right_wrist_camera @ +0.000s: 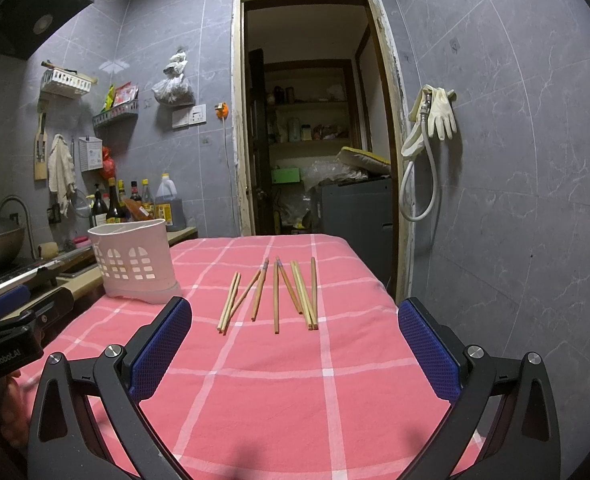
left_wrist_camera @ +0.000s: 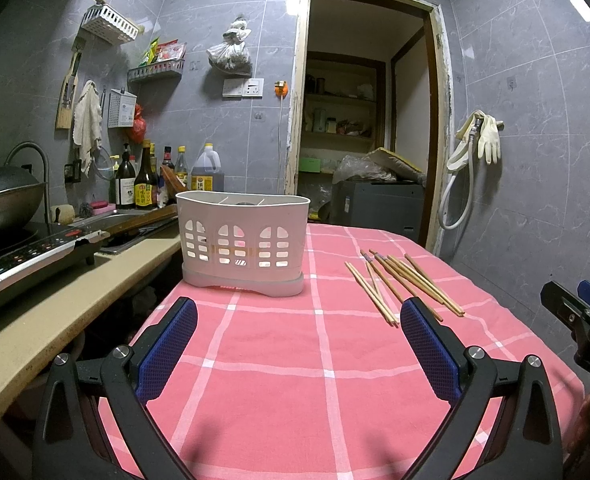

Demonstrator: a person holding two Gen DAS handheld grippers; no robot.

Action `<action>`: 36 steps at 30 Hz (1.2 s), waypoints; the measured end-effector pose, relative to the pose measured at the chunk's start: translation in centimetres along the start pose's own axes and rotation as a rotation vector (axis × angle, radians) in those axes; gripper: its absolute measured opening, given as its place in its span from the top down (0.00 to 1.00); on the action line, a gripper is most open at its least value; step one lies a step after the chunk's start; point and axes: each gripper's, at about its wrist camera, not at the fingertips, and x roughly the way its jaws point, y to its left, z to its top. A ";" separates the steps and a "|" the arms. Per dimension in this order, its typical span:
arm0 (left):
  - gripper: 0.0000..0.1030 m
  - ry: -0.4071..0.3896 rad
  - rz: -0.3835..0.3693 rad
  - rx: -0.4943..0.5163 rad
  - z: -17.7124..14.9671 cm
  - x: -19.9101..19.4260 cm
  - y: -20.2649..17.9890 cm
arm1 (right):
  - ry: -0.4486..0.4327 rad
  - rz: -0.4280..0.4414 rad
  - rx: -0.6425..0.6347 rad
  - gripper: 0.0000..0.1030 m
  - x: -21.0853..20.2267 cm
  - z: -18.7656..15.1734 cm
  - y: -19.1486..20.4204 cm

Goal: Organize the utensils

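Observation:
Several wooden chopsticks (right_wrist_camera: 273,298) lie loose on the pink checked tablecloth (right_wrist_camera: 295,392), fanned out ahead of my right gripper (right_wrist_camera: 295,308), which is open and empty above the cloth. They also show in the left wrist view (left_wrist_camera: 403,284), to the right. A white slotted utensil holder (left_wrist_camera: 243,240) stands upright at the table's far left, ahead of my left gripper (left_wrist_camera: 299,312), which is open and empty. The holder also shows in the right wrist view (right_wrist_camera: 133,262). The right gripper's body (left_wrist_camera: 579,320) shows at the right edge of the left wrist view.
A beige counter (left_wrist_camera: 55,312) to the left holds an induction cooker (left_wrist_camera: 35,256), a wok (left_wrist_camera: 3,196), a sink and several bottles (left_wrist_camera: 147,184). An open doorway (right_wrist_camera: 315,120) is behind the table. A grey tiled wall with hanging gloves (right_wrist_camera: 435,116) is on the right.

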 end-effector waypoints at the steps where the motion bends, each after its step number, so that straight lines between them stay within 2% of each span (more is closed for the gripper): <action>1: 0.03 0.001 0.000 0.000 0.0 0.0 0.0 | 0.000 0.001 0.000 0.00 0.0 0.0 0.0; 10: 0.03 -0.026 0.013 0.018 0.6 0.5 0.0 | -0.027 -0.016 -0.027 0.00 0.4 1.0 -0.3; 14: 0.03 -0.038 0.018 0.018 2.2 0.9 -0.4 | -0.071 -0.032 -0.055 0.00 0.8 3.2 -0.5; 21: 0.03 -0.048 0.037 0.016 5.3 3.7 -0.7 | -0.067 -0.040 -0.106 0.00 2.7 6.0 0.1; 29: 0.03 -0.019 0.037 0.015 7.9 7.4 -1.7 | -0.072 -0.027 -0.152 0.00 5.3 8.2 0.4; 36: 0.03 -0.056 0.038 0.034 9.7 9.6 -3.0 | -0.091 -0.005 -0.155 0.00 8.0 10.2 0.1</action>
